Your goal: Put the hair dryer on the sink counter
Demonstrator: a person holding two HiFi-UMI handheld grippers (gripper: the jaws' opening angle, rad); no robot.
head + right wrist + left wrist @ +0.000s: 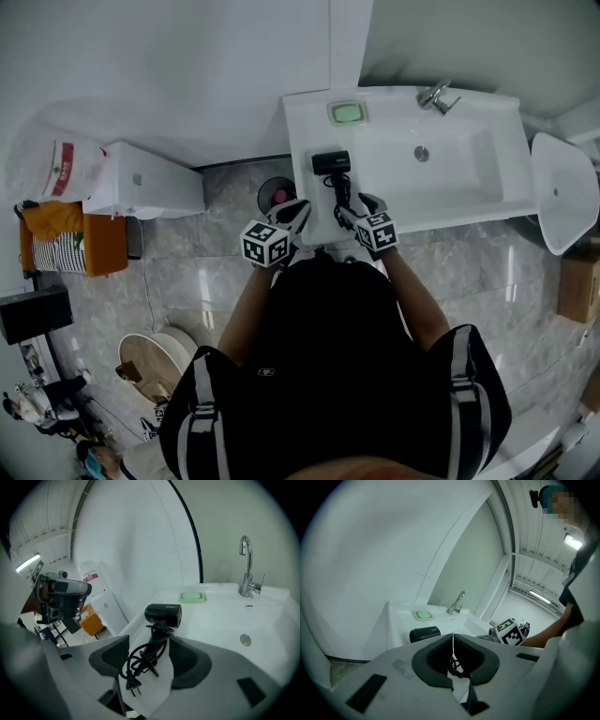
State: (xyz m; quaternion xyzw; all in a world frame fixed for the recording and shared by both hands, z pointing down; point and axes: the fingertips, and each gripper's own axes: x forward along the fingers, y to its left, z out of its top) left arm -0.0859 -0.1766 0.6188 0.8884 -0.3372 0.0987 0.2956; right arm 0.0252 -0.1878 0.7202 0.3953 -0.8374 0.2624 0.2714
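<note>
A black hair dryer (331,162) lies on the white sink counter (309,122), left of the basin, its coiled black cord (339,192) trailing toward the front edge. My left gripper (298,216) hovers at the counter's front edge, just left of the cord; its jaws meet, nothing between them. My right gripper (352,214) stands open over the cord's near end. In the right gripper view the hair dryer (163,613) sits ahead, and the cord (145,660) with its plug (132,682) lies between the jaws of the right gripper (150,644). The left gripper (453,637) faces the hair dryer (424,633).
A green soap dish (348,113) sits at the counter's back left, a chrome faucet (437,97) behind the basin with its drain (422,153). A dark bin (276,194) stands on the floor left of the sink, a white box (150,178) further left.
</note>
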